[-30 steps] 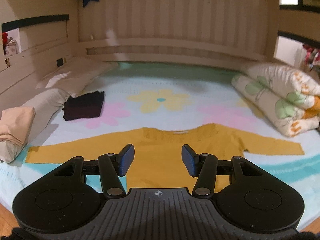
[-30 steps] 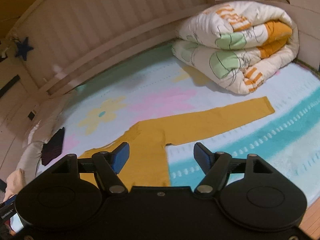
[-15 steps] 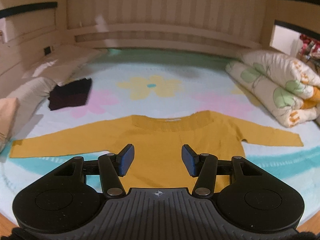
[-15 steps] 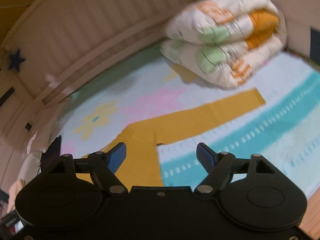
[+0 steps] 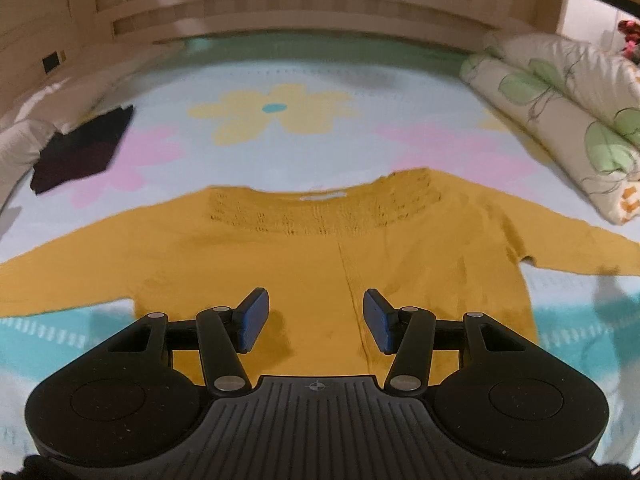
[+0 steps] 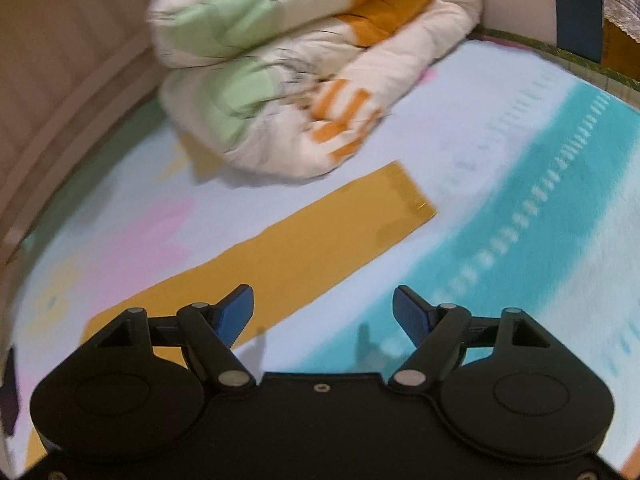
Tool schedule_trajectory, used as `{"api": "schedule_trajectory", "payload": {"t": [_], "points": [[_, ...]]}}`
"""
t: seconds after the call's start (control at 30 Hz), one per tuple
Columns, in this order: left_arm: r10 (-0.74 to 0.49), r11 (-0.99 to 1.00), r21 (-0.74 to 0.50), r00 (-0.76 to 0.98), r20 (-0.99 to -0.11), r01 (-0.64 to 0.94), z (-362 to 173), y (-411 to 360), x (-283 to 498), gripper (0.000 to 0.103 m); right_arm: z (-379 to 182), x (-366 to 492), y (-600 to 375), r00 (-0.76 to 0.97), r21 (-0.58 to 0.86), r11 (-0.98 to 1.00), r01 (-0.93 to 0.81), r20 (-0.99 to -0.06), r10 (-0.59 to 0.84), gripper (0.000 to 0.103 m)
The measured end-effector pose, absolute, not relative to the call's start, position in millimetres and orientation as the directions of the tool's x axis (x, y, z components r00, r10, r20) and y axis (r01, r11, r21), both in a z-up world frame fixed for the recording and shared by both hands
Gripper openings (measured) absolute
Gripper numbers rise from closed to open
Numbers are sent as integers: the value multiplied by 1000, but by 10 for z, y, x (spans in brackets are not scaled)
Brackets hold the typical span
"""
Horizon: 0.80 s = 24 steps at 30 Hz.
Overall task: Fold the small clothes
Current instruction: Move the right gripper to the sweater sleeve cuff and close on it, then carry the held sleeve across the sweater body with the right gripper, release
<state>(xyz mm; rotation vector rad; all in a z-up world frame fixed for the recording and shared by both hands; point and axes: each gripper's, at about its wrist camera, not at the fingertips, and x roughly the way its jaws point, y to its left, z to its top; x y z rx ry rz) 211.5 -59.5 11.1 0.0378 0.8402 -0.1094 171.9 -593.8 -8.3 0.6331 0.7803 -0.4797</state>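
Both grippers (image 5: 316, 320) (image 6: 323, 314) tilt down, seemingly above sweater (image 5: 320, 264).

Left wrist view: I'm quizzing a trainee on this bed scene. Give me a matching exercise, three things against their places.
Things:
1. yellow sweater
2. dark folded garment
3. rolled floral quilt

Places:
A. right edge of the bed
B. far left, beside the pillows
C. spread flat just beyond the fingers

Pairs: 1-C, 2-B, 3-A
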Motion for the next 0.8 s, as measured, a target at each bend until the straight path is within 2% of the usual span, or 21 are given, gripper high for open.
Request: {"api": "schedule_trajectory", "payload": {"t": [0.1, 0.2, 0.4, 0.47, 0.53, 0.63, 0.8], "points": [[-77, 991, 14, 657, -750, 133, 73, -636, 2153, 51, -306, 1893, -6260, 605, 344, 687, 640, -777, -174, 72], [-50, 989, 58, 668, -743, 139, 44, -641, 2167, 51, -450, 1986, -6510, 598, 351, 647, 677, -775, -205, 72], [-27, 991, 63, 631, -775, 119, -49, -567, 2290, 51, -717, 2131, -6799, 576, 350, 634, 690, -796, -188, 71], [-18, 993, 58, 618, -786, 102, -65, -524, 2329, 51, -747, 2152, -6770, 596, 352, 663, 661, -783, -177, 63], [-7, 995, 53, 606, -796, 81, -50, -474, 2368, 51, -771, 2199, -6740, 606, 354, 693, 628, -781, -150, 16], [13, 997, 58, 587, -810, 59, 51, -418, 2416, 51, -738, 2204, -6721, 638, 437, 657, 614, -766, -86, 15], [72, 994, 108, 598, -798, 25, 333, -273, 2524, 51, -60, 2368, -6263, 689, 389, 769, 508, -719, -92, 15]]}}
